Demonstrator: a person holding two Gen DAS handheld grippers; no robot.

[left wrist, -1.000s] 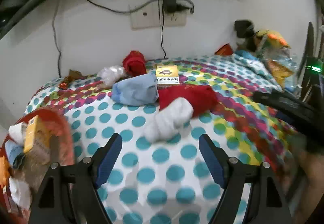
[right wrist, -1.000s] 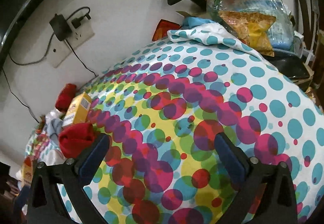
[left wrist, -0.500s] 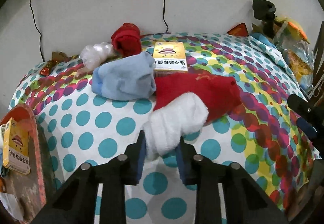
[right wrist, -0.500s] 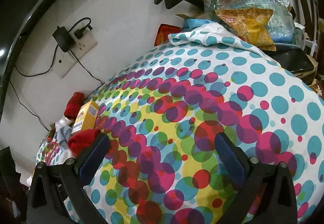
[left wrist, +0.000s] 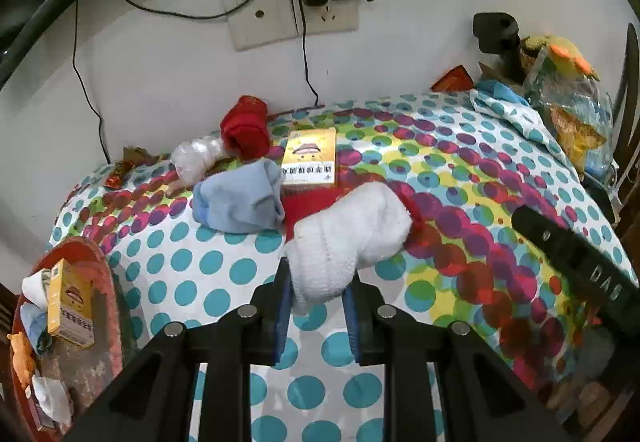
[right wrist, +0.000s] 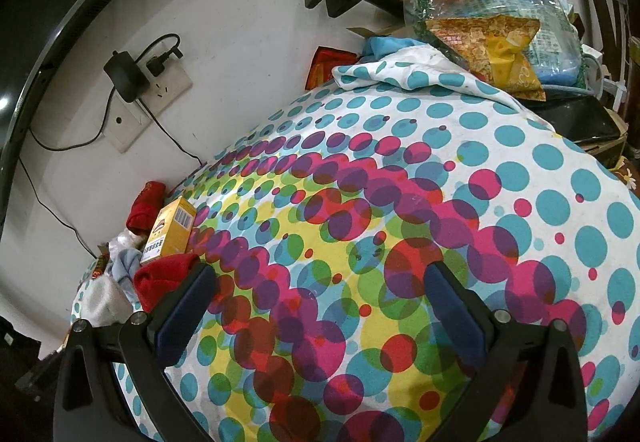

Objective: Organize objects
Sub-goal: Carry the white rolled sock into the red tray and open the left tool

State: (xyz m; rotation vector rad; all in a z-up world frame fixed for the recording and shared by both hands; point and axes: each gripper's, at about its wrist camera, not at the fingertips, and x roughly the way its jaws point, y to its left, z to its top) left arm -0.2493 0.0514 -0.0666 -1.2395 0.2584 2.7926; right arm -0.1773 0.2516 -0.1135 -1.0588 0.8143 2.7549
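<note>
The white sock point(left wrist: 348, 238) lies on the dotted cloth point(left wrist: 224, 262) of the tabletop, near the middle of the left wrist view, and its near end is pinched between the blue pads of the left hand-held gripper point(left wrist: 316, 306), which is closed on it. At 11 o'clock from the white sock is a light blue sock point(left wrist: 240, 202); at 12 o'clock a yellow box point(left wrist: 310, 158) rests partly on a red cloth point(left wrist: 304, 202). Farther, at 11 o'clock, a red sock roll point(left wrist: 244, 130) stands near the wall. A red basket point(left wrist: 100, 282) at 9 o'clock holds another yellow box point(left wrist: 70, 302). The right hand-held gripper point(right wrist: 320, 306) is open above the cloth, with nothing between its pads.
</note>
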